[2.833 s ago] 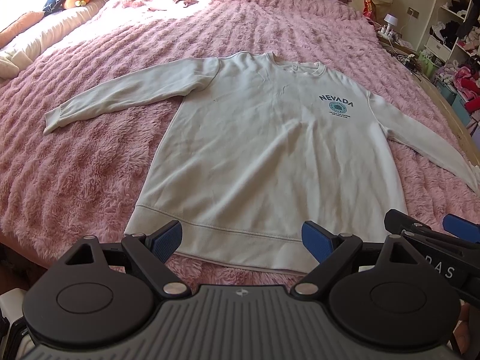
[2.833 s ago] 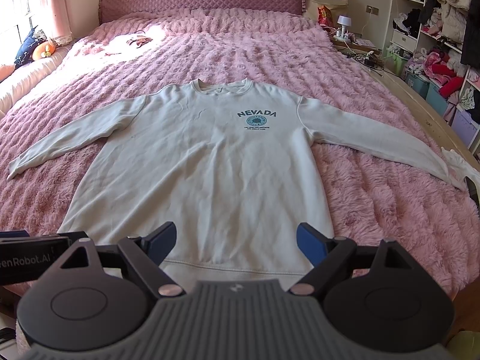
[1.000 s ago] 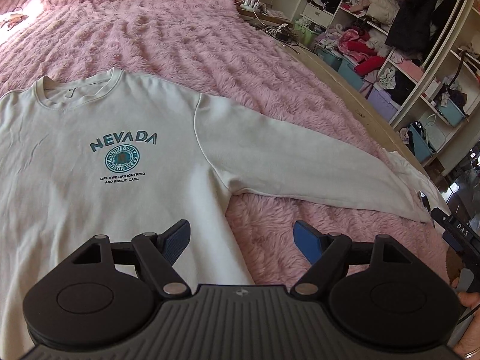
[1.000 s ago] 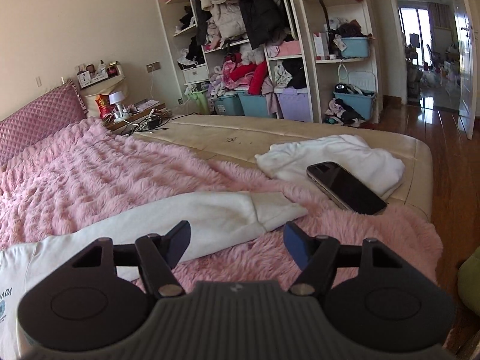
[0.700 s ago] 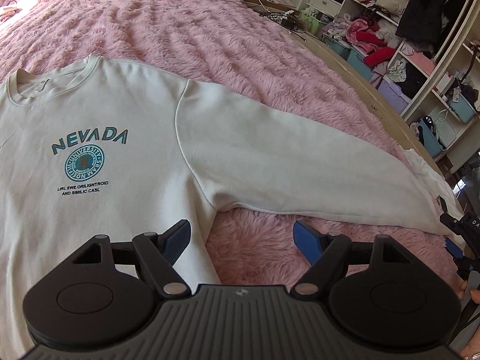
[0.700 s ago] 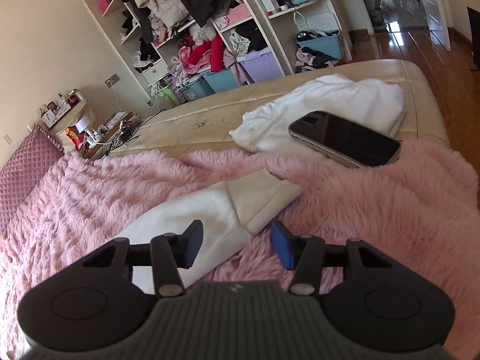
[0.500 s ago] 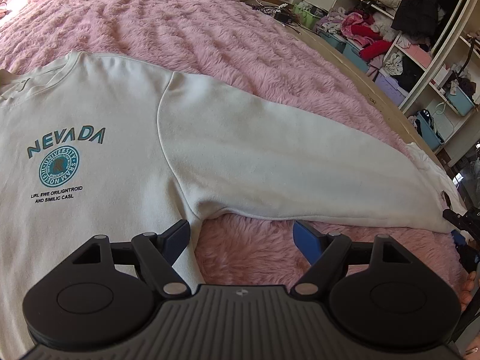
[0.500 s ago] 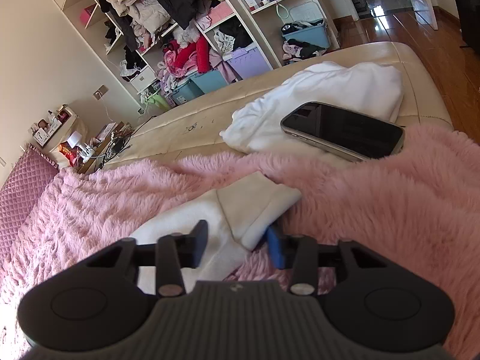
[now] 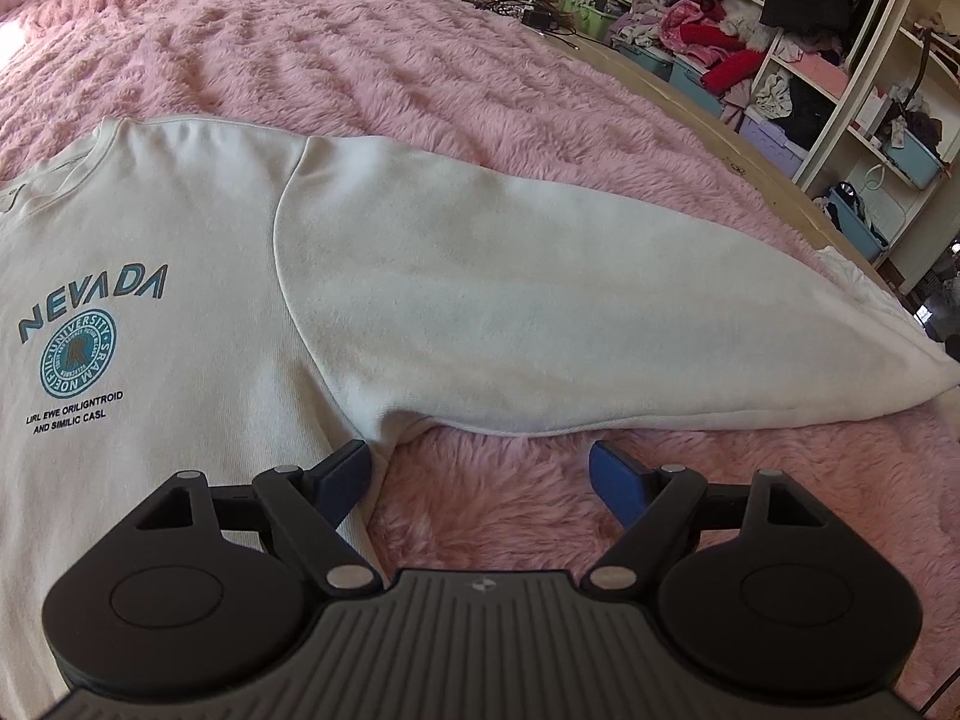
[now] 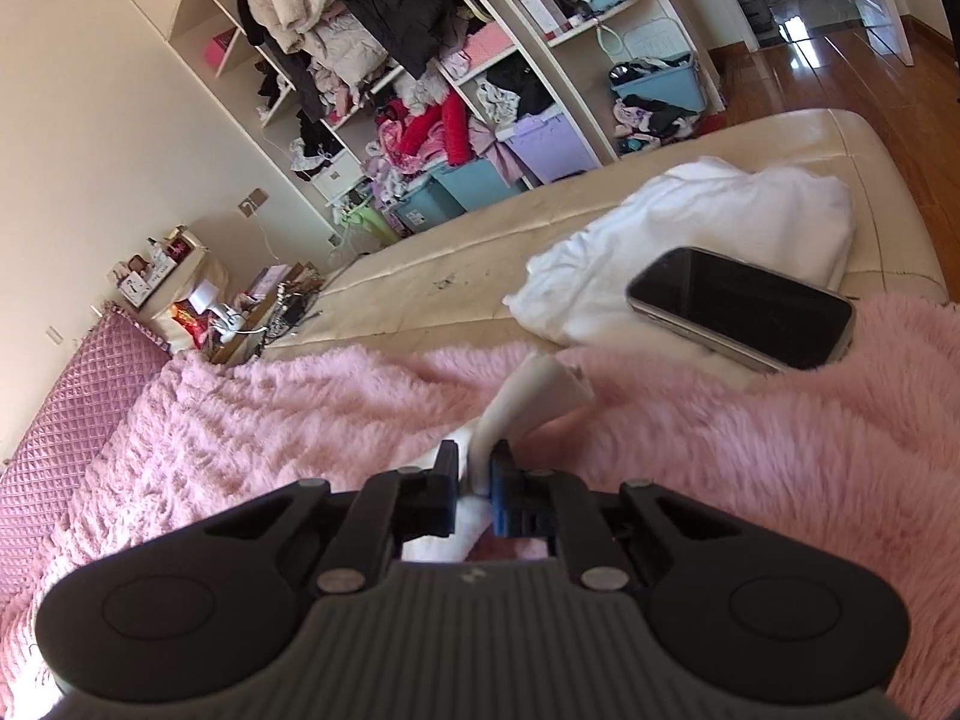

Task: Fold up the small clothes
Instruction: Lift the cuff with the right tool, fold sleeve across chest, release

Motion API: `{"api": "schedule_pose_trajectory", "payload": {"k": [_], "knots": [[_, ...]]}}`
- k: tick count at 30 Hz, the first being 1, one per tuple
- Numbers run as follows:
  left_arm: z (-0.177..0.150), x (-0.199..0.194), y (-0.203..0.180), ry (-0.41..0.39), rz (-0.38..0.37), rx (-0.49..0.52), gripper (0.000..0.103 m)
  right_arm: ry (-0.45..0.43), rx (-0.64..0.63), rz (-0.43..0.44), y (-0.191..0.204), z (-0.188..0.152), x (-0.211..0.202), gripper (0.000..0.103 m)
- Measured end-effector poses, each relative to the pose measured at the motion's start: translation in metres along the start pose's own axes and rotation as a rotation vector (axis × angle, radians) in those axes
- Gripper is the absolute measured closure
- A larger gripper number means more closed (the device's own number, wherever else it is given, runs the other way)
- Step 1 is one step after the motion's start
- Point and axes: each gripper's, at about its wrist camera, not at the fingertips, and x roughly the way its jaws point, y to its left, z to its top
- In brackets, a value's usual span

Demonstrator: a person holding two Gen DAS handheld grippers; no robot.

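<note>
The white sweatshirt [image 9: 180, 276] lies flat on the pink blanket [image 9: 420, 48]. My left gripper [image 9: 480, 471] is spread wide, right at the sweatshirt's armpit. My right gripper [image 10: 475, 477] pinches the sweatshirt's cuff [image 10: 540, 390], near a phone [image 10: 741, 306] on a white cloth [image 10: 720, 210].

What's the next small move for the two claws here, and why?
Probably close the left claw on the sweatshirt at the armpit. It is open, one fingertip on the side seam, the other over the pink blanket. The right claw is shut on the sleeve cuff, so the sleeve could then be lifted across the body.
</note>
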Motion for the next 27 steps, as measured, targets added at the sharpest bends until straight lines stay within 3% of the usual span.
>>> {"api": "schedule_pose_trajectory", "payload": {"k": [7,13,19,25,27], "knots": [[0.008,-0.036,0.017,-0.041,-0.055,-0.038,0.012,-0.030,-0.079,0.171,0.072,0.012,-0.030,0.101],[-0.003,-0.098,0.057,-0.113,-0.045,-0.099,0.012,-0.019,-0.139,0.350,0.161,-0.009,-0.059,0.101],[-0.031,-0.159,0.133,-0.170,0.017,-0.227,0.011,0.058,-0.209,0.527,0.260,-0.077,-0.089,0.101],[-0.069,-0.216,0.230,-0.249,0.081,-0.451,0.011,0.202,-0.308,0.679,0.346,-0.190,-0.122,0.101],[-0.083,-0.231,0.259,-0.279,0.112,-0.516,0.011,0.261,-0.370,0.717,0.370,-0.243,-0.131,0.101]]}}
